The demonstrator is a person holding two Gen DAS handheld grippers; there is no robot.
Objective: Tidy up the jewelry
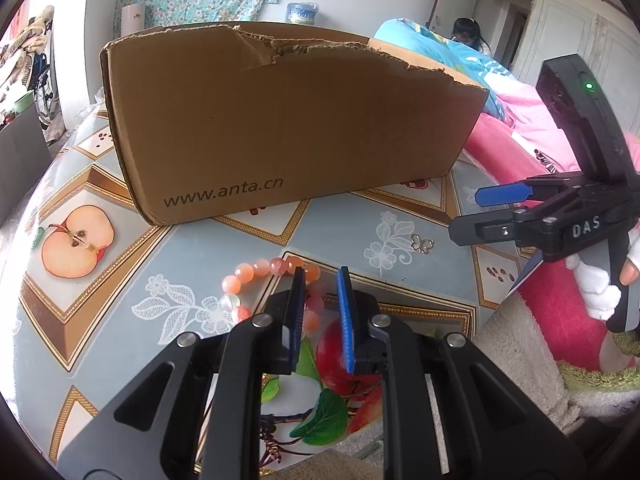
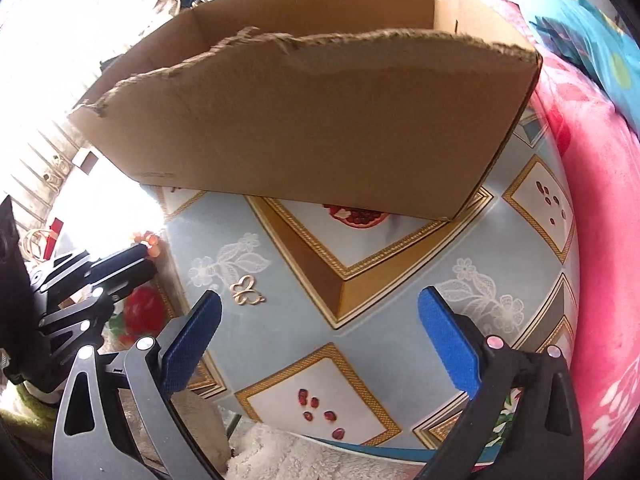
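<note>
Right now your left gripper points down at the bead bracelet, a loop of pink, orange and clear beads lying on the table, whose cloth is printed with fruit and lace flowers. Its 2 blue-padded jaws stand narrow, with only a slim gap between them, and the near side of the bracelet runs under and behind the left jaw; whether the pads actually pinch a bead you cannot tell from this view, because the jaw hides the spot. Your right gripper hovers over the table with its jaws spread wide and nothing between them but patterned cloth. A small gold butterfly-shaped piece lies flat on the blue part of the cloth, just beyond and slightly inside your right gripper's left finger, apart from it. From the left wrist view the same butterfly piece sits between the bracelet and your right gripper, close to the tips of the latter. Behind both pieces stands the cardboard box with a torn upper edge and an open top; the right wrist view shows its inner walls but not its floor. Your hand in a white glove grips the right tool's handle.
</note>
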